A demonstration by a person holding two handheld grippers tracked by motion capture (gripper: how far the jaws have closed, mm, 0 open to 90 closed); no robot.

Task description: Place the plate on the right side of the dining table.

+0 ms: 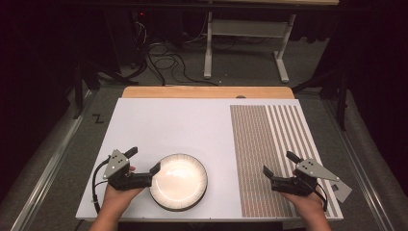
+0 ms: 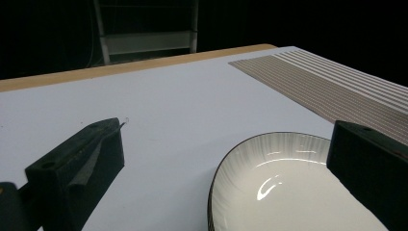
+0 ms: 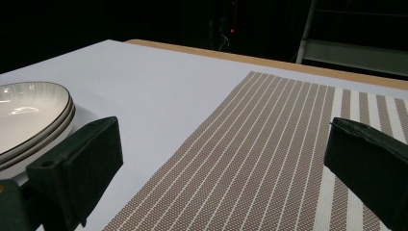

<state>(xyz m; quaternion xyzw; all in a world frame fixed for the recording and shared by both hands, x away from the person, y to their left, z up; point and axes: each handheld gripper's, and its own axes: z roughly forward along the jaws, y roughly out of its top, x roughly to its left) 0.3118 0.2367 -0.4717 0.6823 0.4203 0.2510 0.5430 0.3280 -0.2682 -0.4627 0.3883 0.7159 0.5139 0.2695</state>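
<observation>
Now, left gripper: jaws wide, one tip at the plates' left rim.
Right gripper: wide apart, over the striped mat.
Plates: stacked, near left, nothing in them.

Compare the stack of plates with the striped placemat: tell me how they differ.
The stack of plates is round, white and glossy with dark rims, and stands raised; the striped placemat is rectangular, brown-and-white woven, and lies flat. The plates sit by the left gripper, the placemat under the right gripper. Both rest on the white table, and neither is gripped.
</observation>
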